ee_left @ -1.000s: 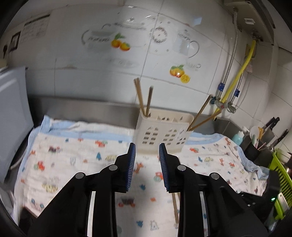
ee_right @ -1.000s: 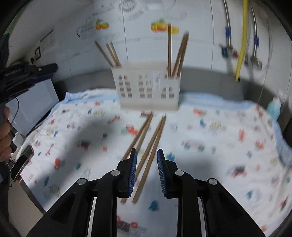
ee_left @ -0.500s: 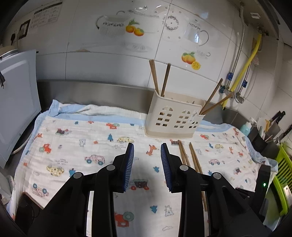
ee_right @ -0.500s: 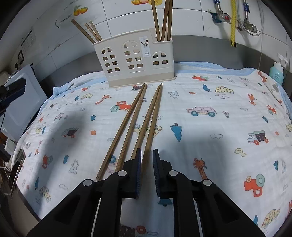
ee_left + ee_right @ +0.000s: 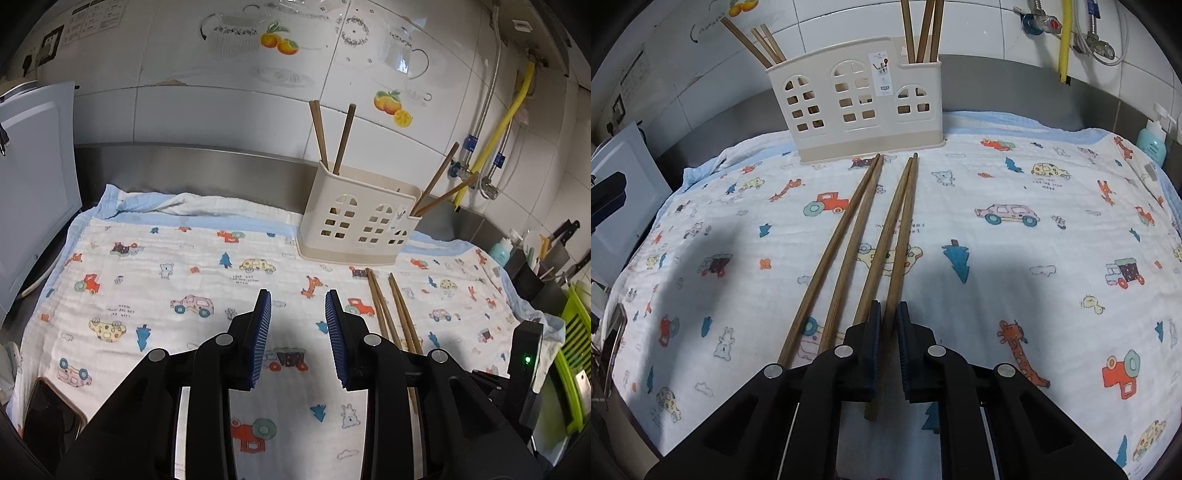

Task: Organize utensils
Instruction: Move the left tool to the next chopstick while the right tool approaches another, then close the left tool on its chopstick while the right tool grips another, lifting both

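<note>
Left wrist view: the task is standing partway done. The cream holder (image 5: 356, 221) is already carrying chopsticks at both ends, two upright at its left end (image 5: 330, 138) and two leaning out at its right end. Four loose chopsticks (image 5: 393, 314) are still lying on the printed cloth (image 5: 147, 295), just in front of the holder's right end. The left gripper (image 5: 298, 328) is hanging released over the cloth, in front of the holder and left of the loose sticks, with nothing between its pads. Against the earlier frame, the holder and cloth are sitting lower and closer, and the loose sticks are now showing plainly.

Right wrist view: the right gripper (image 5: 888, 347) is clenching on the rightmost chopstick (image 5: 899, 240) near its close end; its far tip is lying just in front of the holder (image 5: 855, 107). The jaws have just been closing, from a clear gap to pads pressing the stick. The other three are still lying untouched.
</note>
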A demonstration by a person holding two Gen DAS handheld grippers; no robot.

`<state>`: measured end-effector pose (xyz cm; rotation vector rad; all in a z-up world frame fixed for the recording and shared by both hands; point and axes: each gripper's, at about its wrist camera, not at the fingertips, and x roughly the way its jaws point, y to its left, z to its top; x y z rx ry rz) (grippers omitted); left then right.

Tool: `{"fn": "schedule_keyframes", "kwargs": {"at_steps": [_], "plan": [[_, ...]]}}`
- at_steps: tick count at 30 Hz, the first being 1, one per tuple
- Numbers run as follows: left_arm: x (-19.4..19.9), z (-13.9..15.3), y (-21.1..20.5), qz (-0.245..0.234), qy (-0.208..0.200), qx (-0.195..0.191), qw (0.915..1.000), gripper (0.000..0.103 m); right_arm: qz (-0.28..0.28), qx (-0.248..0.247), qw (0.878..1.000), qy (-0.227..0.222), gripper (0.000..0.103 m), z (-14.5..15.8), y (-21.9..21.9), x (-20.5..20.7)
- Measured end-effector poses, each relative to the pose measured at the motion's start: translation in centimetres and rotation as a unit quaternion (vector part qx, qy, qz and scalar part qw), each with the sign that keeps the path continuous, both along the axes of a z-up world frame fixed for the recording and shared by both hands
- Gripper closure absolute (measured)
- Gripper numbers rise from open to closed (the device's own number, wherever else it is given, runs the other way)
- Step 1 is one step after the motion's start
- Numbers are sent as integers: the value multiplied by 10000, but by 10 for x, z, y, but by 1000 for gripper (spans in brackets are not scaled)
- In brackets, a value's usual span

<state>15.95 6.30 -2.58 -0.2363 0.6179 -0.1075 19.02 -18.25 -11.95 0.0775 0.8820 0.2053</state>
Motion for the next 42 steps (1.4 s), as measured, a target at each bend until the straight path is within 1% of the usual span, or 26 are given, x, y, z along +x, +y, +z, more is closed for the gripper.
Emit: {"fn": "schedule_keyframes", "kwargs": {"at_steps": [4, 9, 17, 20, 26, 32, 37, 42], "plan": [[1, -4, -4, -34, 61, -2, 10000, 72, -25, -136, 9999, -17, 94, 0, 3, 1], [1, -7, -9, -85, 110, -2, 9999, 72, -18, -465, 9989, -100, 95, 0, 11, 1], [1, -18, -26, -334, 263, 40, 9991, 72, -119, -367, 9991, -173, 96, 0, 4, -2], [3, -25, -36, -495, 387, -53, 9980, 72, -145, -354, 9990, -238, 96, 3, 1, -4], [9, -46, -64, -851, 684, -115, 9940, 72, -142, -257, 9987, -422, 96, 18, -11, -10], [18, -68, -94, -1153, 1002, -52, 9883, 72, -98, -179, 9973, -698, 96, 40, -23, -16], [31, -82, -109, -1259, 1202, -56, 9847, 73, -29, -148, 9956, -929, 96, 58, -31, -21], [41, -87, -118, -1274, 1276, 32, 9836, 75, 53, -160, 9941, -1074, 96, 70, -35, -22]]}}
